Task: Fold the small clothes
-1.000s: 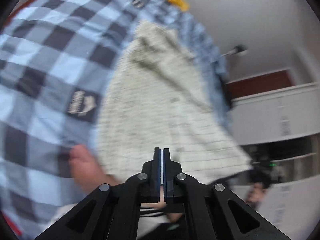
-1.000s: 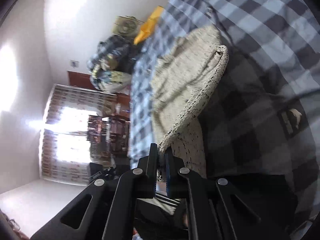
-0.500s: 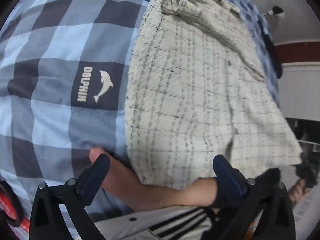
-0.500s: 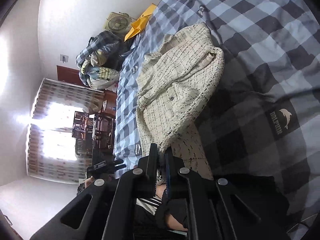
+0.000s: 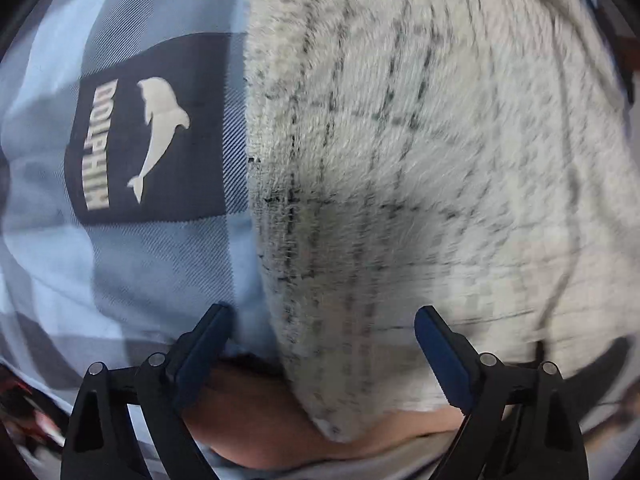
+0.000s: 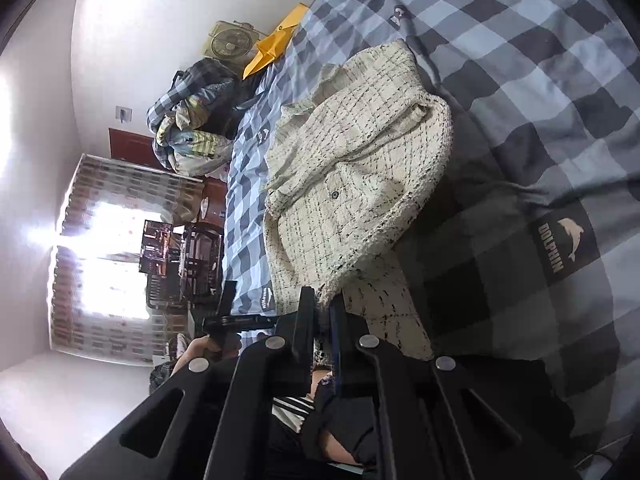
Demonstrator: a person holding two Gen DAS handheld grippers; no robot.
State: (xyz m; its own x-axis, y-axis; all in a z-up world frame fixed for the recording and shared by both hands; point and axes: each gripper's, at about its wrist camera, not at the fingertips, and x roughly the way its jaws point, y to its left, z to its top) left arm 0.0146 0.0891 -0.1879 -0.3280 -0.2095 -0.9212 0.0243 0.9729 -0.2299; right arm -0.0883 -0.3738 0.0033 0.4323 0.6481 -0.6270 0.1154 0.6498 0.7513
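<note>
Lying on a bed covered by a blue checked bedspread (image 6: 520, 60), the cream tweed jacket (image 6: 360, 184) is folded over on itself, one button visible on its front. Right tongs (image 6: 323, 308): jaws closed on the jacket's frayed hem at the near edge of the bed. Left tongs (image 5: 320, 344): jaws wide apart and closing, pointing steeply down over the jacket's edge where it meets the bedspread; cloth lies between the fingers (image 5: 436, 344), but the pads do not press on it. A dark square printed "DOLPHIN" with a white dolphin (image 5: 148, 140) lies just beside the jacket's edge. A person's bare forearm (image 5: 280, 420) shows below the left tongs. At the far end of the bed lie a pile of bedding (image 6: 192, 120) and a yellow item (image 6: 276, 48).
</note>
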